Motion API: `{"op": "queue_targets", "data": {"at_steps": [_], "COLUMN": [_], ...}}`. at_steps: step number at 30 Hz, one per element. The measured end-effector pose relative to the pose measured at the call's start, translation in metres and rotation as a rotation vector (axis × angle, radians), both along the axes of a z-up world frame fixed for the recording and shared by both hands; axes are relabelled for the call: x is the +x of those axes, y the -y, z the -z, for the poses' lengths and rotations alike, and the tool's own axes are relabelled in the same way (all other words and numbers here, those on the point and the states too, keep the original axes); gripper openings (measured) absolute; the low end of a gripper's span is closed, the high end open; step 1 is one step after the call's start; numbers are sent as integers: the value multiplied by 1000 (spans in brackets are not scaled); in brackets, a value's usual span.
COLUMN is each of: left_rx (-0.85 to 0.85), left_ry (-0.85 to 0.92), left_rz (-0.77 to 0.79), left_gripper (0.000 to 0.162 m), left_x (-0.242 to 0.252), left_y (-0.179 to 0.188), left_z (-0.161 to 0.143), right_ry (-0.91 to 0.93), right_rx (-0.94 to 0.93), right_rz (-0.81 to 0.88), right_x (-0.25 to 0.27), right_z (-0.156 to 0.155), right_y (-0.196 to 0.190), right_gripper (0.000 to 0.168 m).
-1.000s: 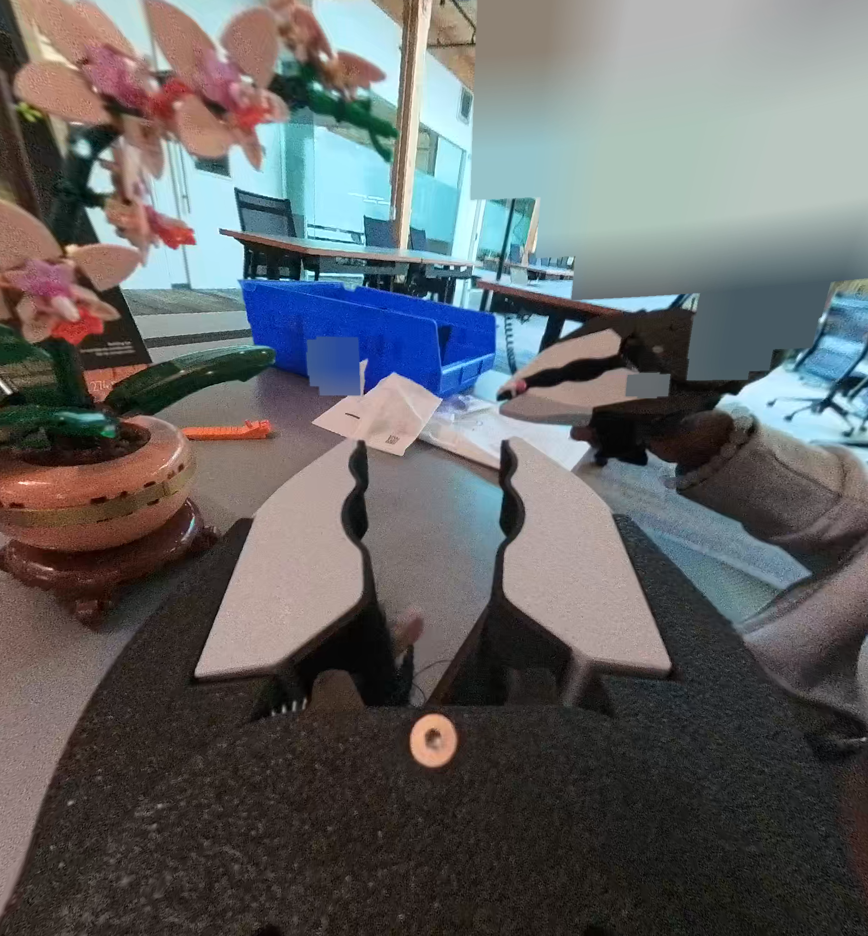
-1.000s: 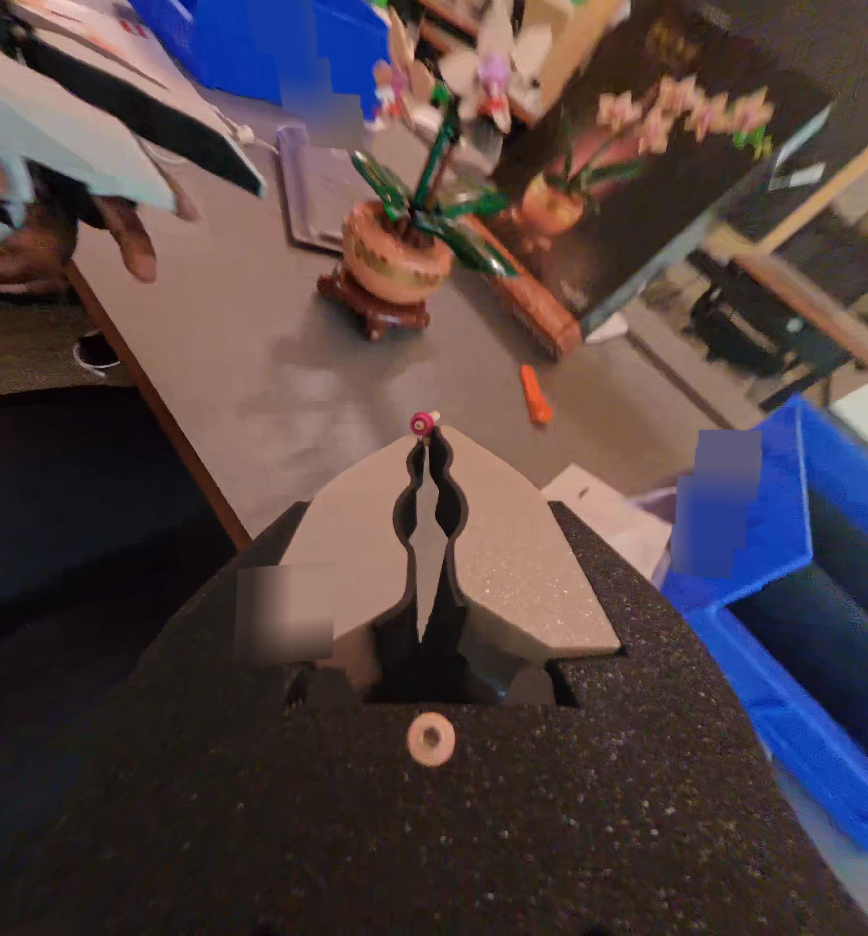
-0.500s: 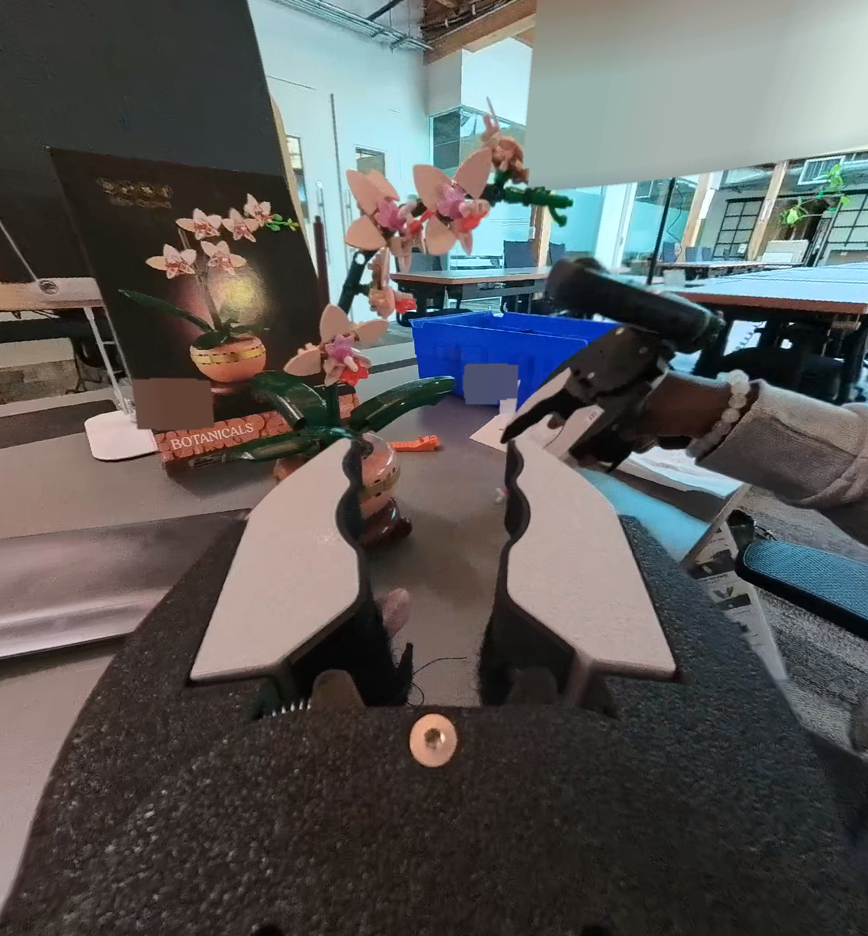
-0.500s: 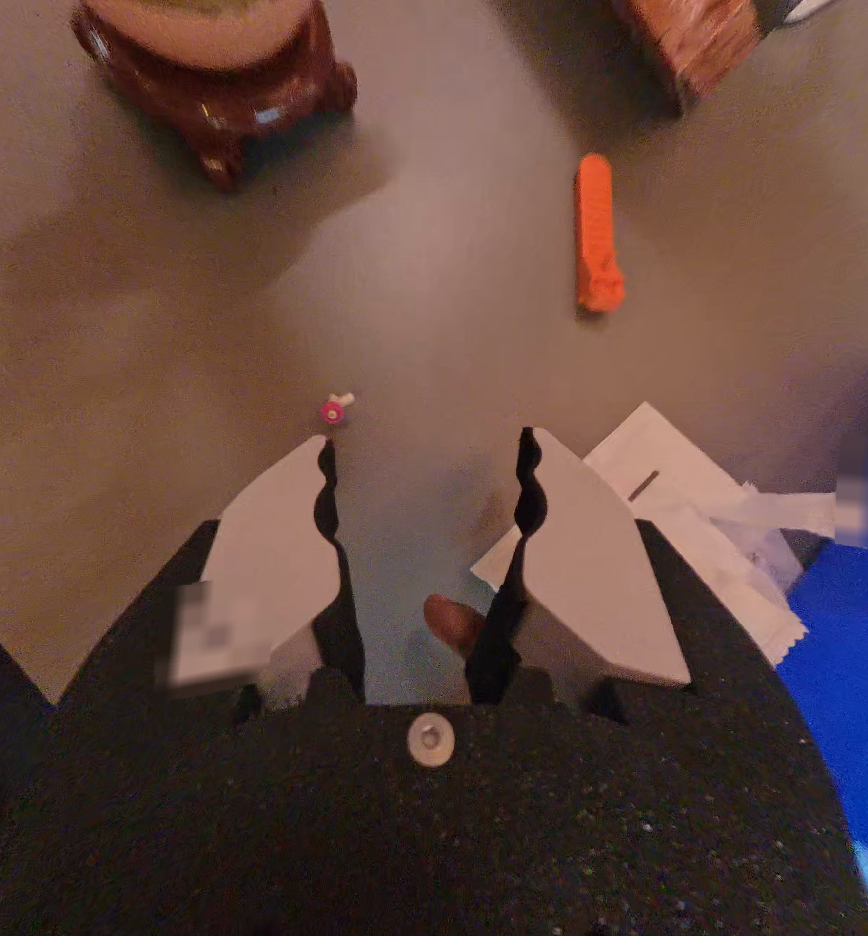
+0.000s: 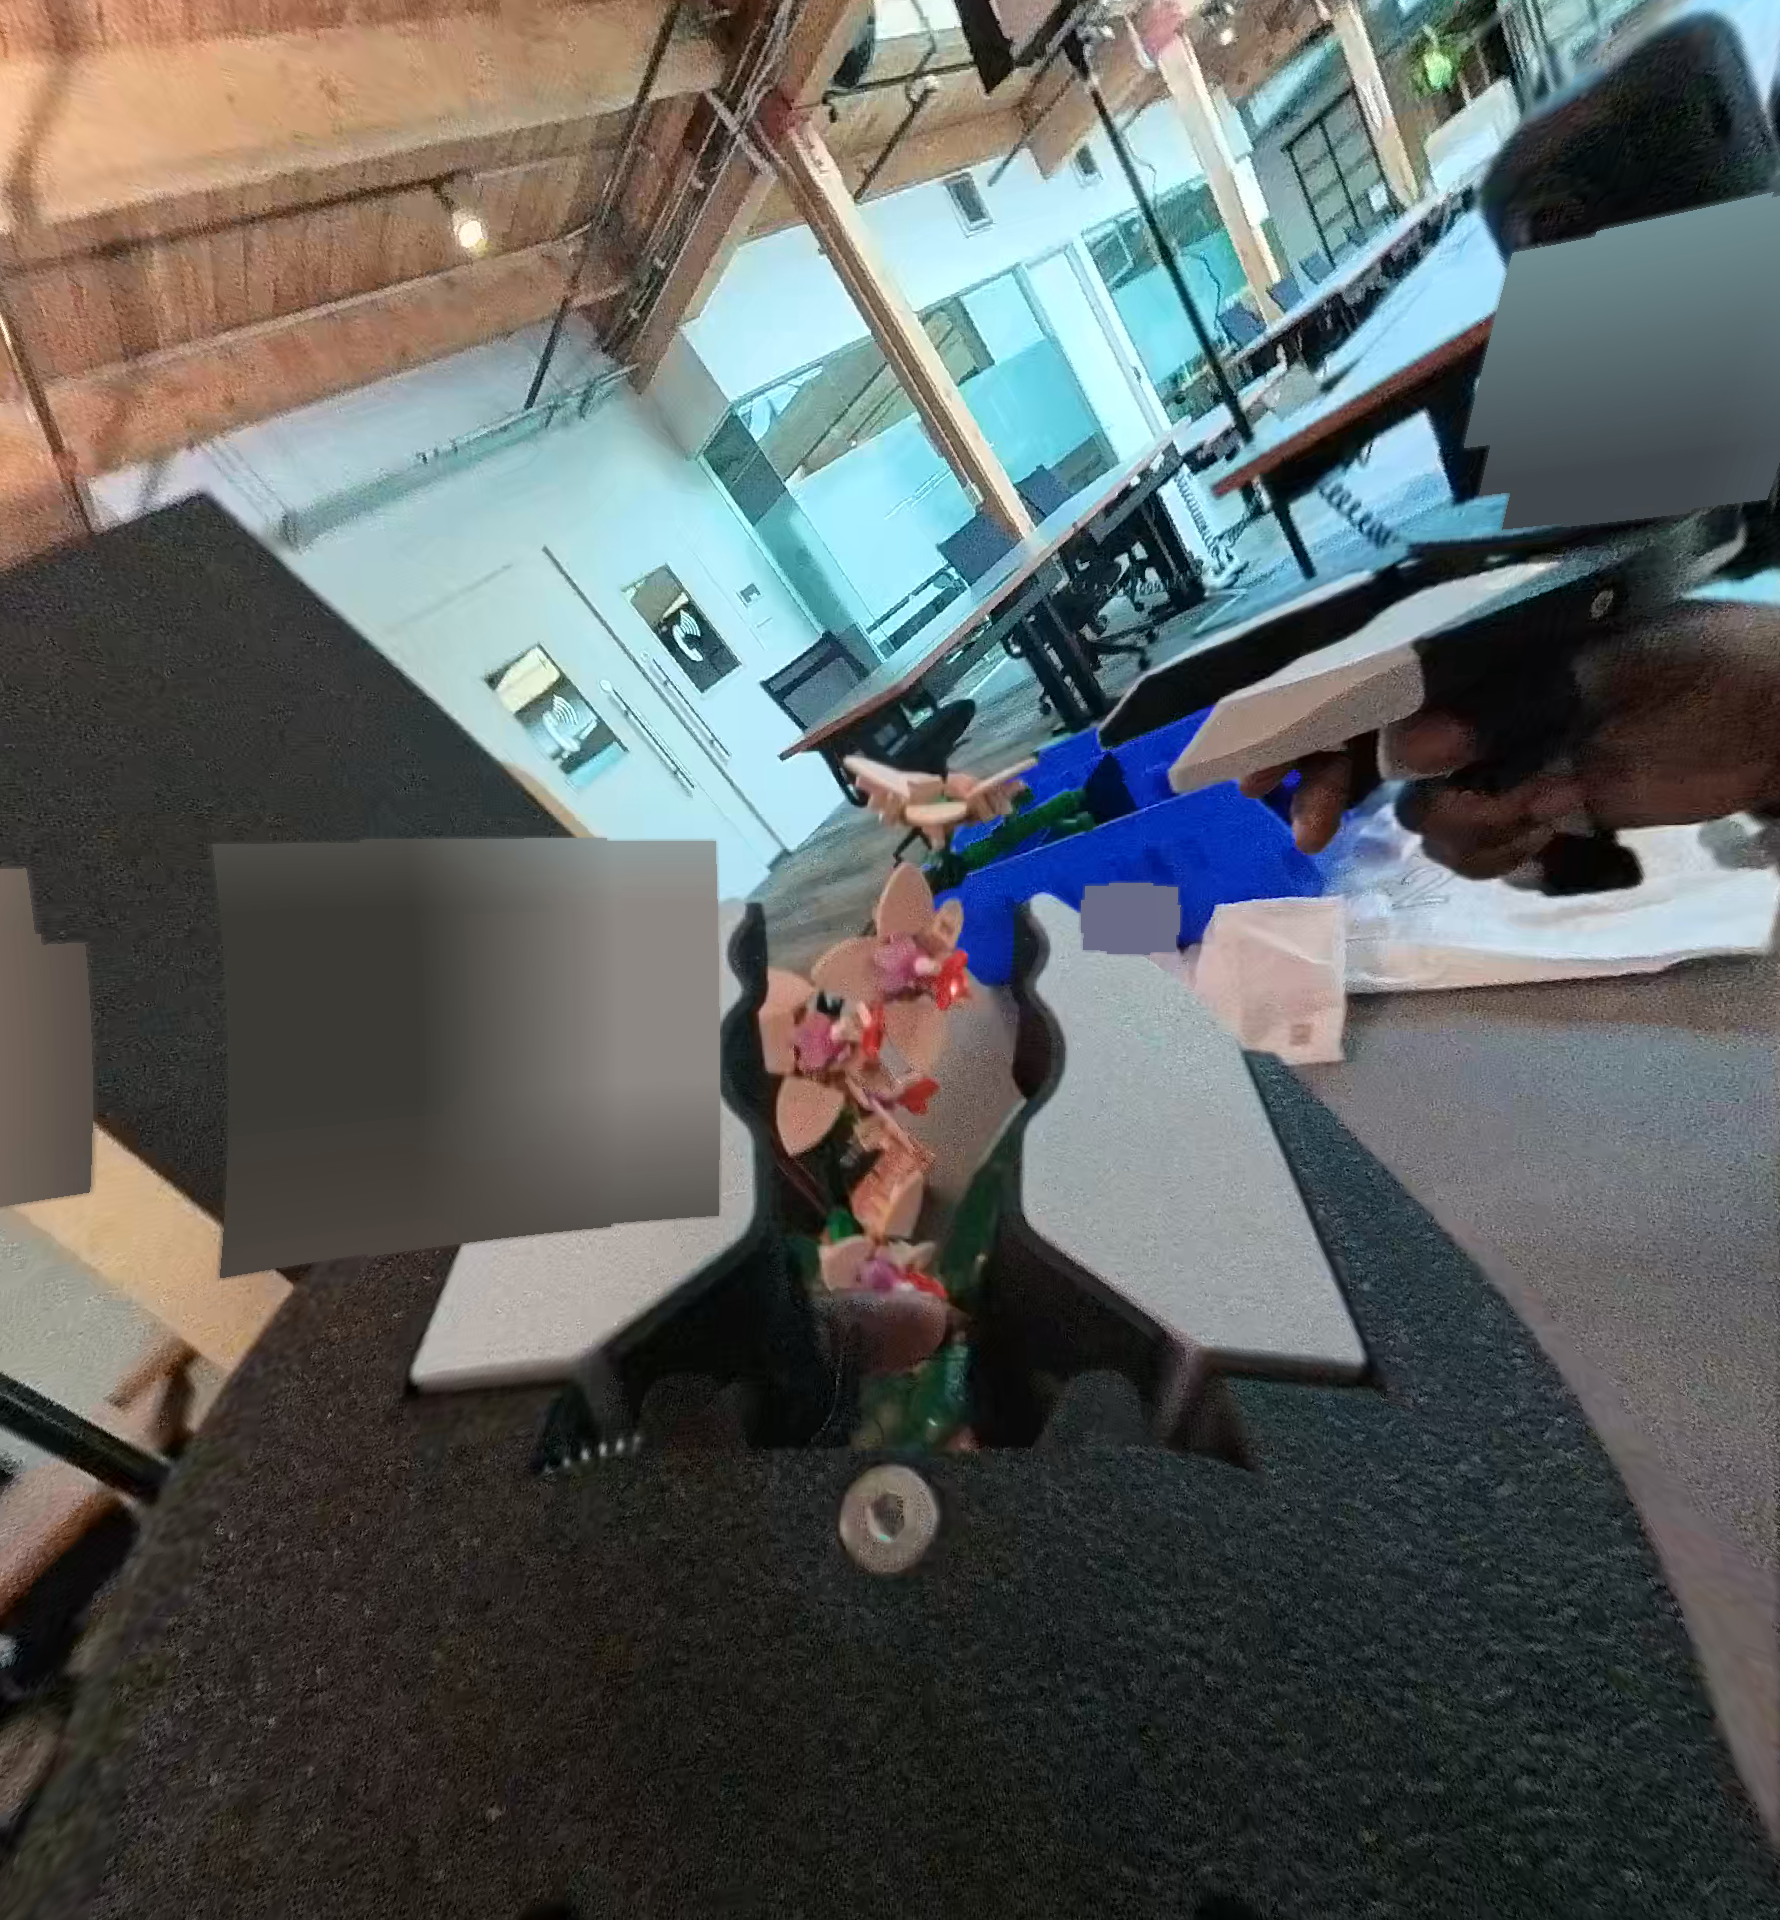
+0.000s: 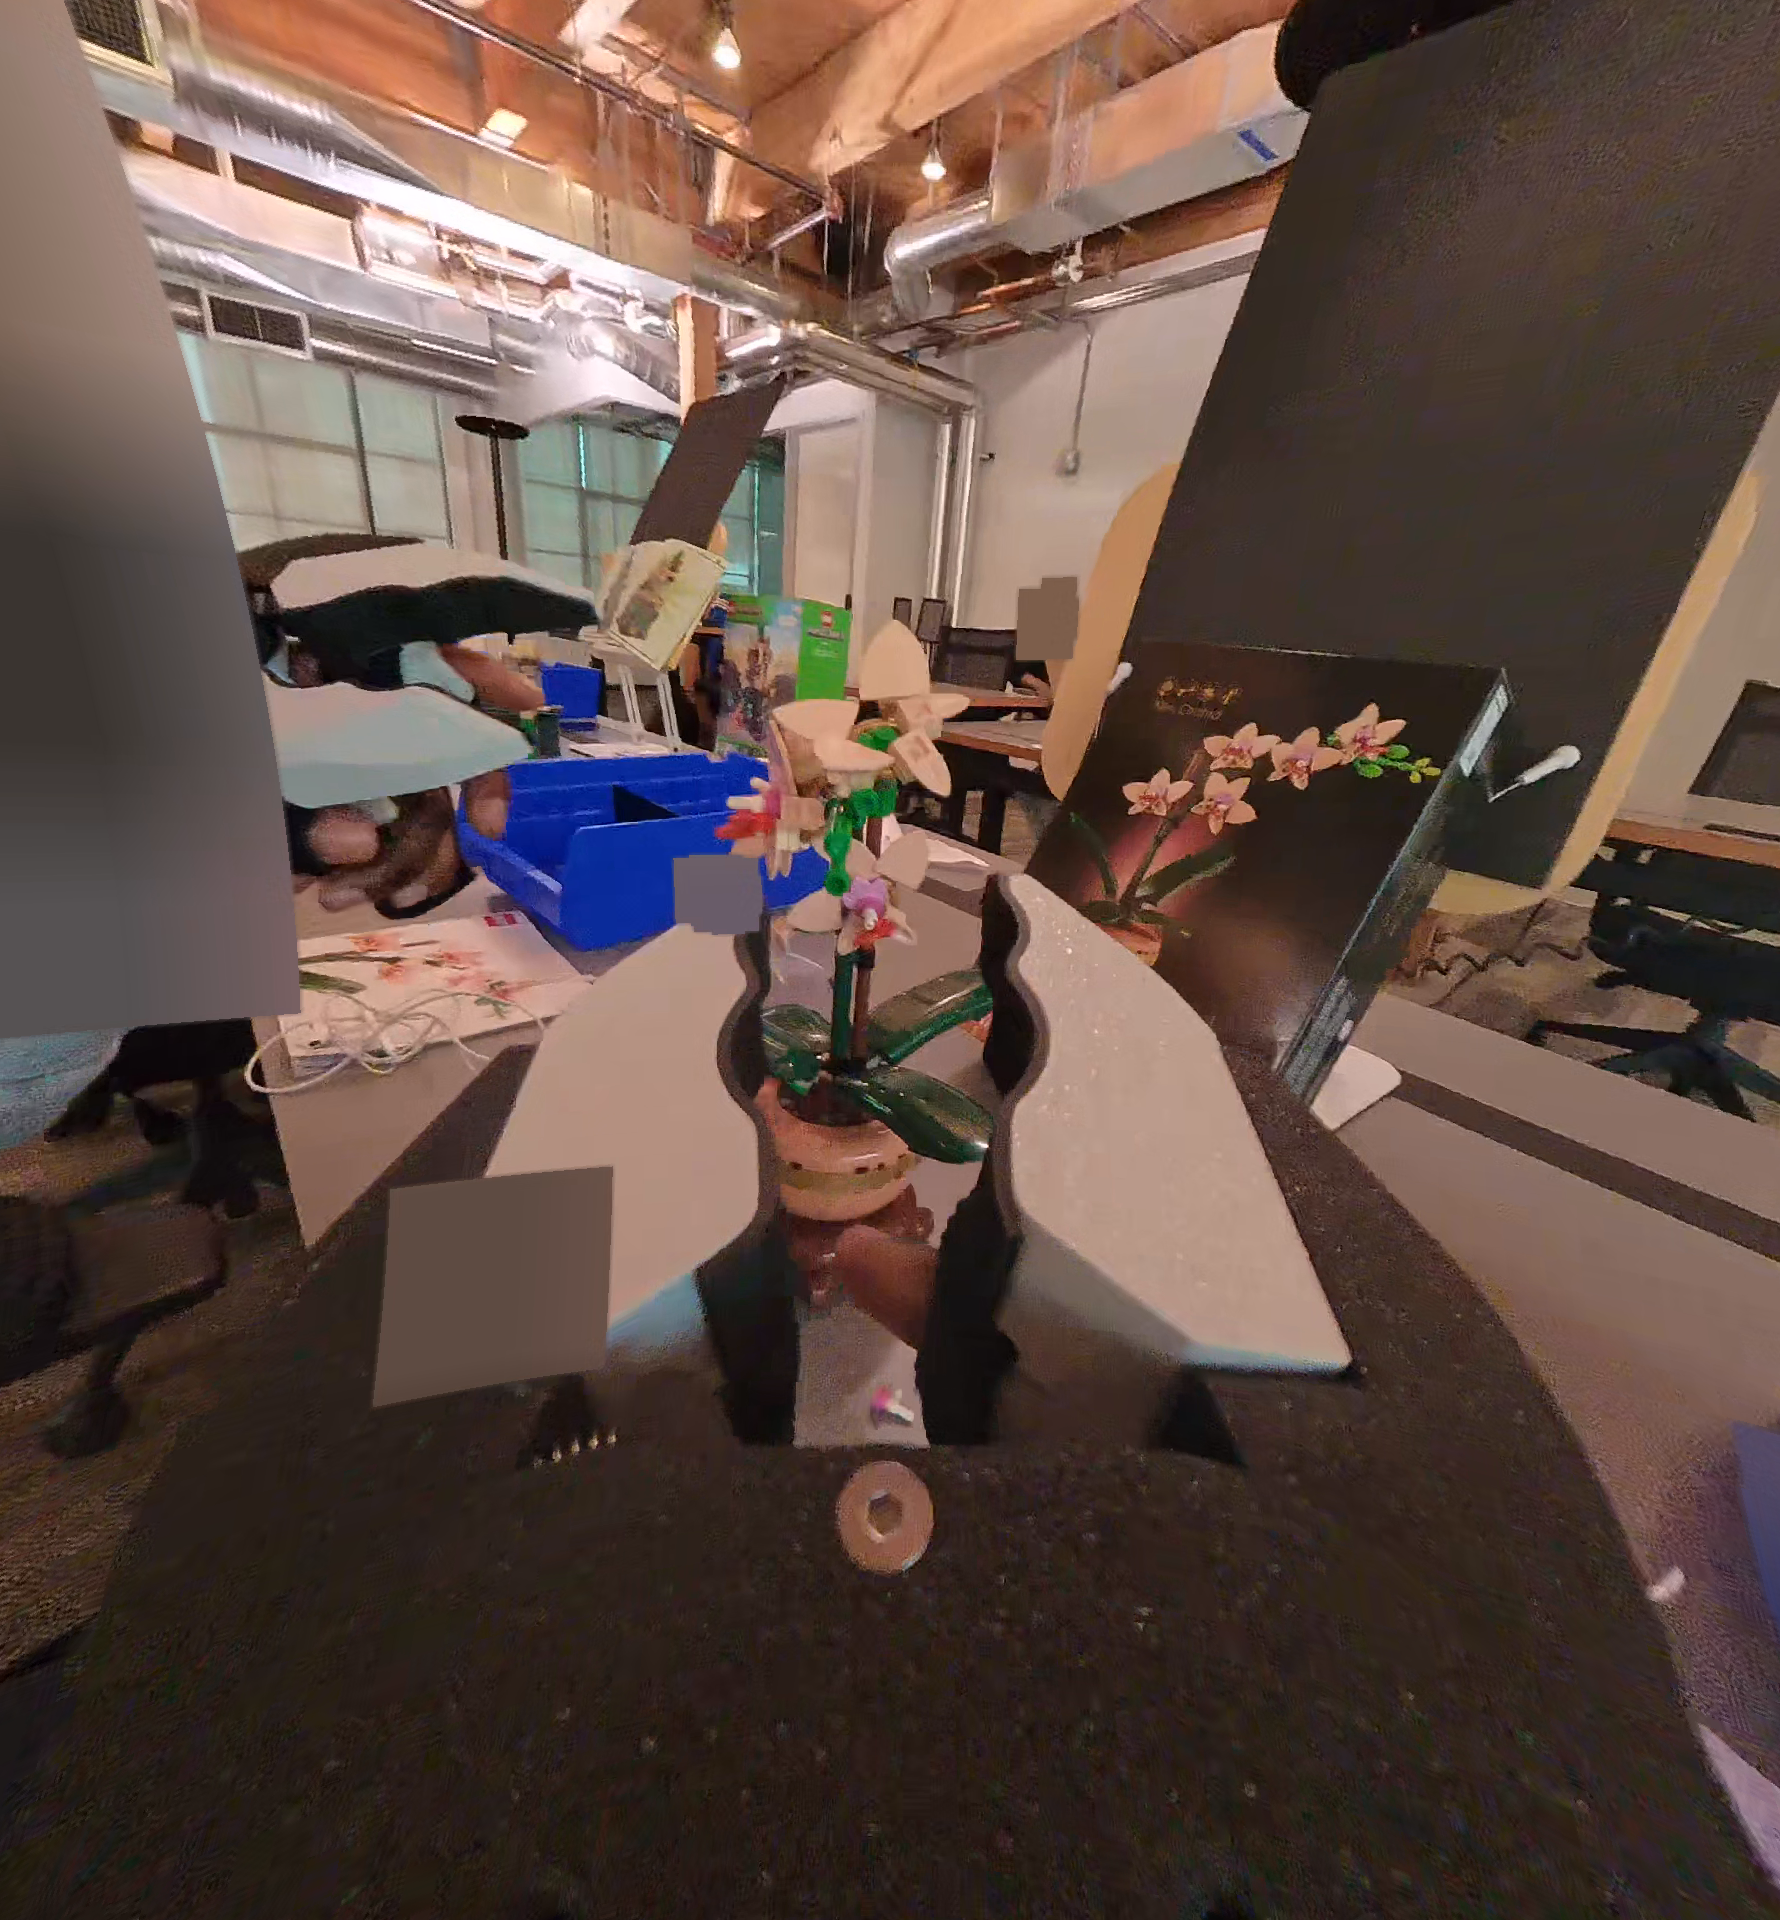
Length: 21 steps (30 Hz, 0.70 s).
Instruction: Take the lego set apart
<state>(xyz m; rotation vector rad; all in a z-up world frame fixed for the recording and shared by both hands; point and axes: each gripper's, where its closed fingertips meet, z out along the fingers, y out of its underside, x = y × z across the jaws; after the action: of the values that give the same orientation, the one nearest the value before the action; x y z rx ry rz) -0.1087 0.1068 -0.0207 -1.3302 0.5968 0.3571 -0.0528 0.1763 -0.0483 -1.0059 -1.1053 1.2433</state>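
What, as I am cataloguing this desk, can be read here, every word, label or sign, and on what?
I do not quote writing; these bear it.
Tall black cardboard box with orchid picture: gold lettering, top left.
Green cardboard box behind: logo, too small.
White instruction booklet: red logo square.
White paper bag: printed square code.
Blue plastic bin: label masked.
Dark door sign: telephone pictogram only.

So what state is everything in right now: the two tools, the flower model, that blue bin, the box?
Left tool: open, empty, flowers showing between its fingers.
Right tool: open, empty.
Lego orchid: upright in its pot, still assembled.
Small pink piece: loose on the table.
Blue bin: open-topped; contents unclear.
Set box: standing upright behind the orchid.
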Motion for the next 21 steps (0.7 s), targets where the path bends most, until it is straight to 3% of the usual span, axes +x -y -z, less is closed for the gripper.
{"op": "queue_targets", "data": {"at_steps": [5,11,15,21], "left_rx": [35,51,-44,-65], "left_ry": [-398,-689,-619,-614], "left_rz": [-81,-256,-264,-374], "left_gripper": [24,39,40,33], "left_x": [27,18,8,-8], "left_y": [-33,-59,-71,-80], "left_z": [1,13,25,19], "right_ry": [20,69,88,91], "right_rx": [1,17,35,116], "right_rz": [-27,-57,-56,-35], "right_x": [-14,-21,-25,-25], "right_z": [-8,-3,1,1], "right_y": [9,9,7,6], "right_gripper": [19,17,14,4]}}
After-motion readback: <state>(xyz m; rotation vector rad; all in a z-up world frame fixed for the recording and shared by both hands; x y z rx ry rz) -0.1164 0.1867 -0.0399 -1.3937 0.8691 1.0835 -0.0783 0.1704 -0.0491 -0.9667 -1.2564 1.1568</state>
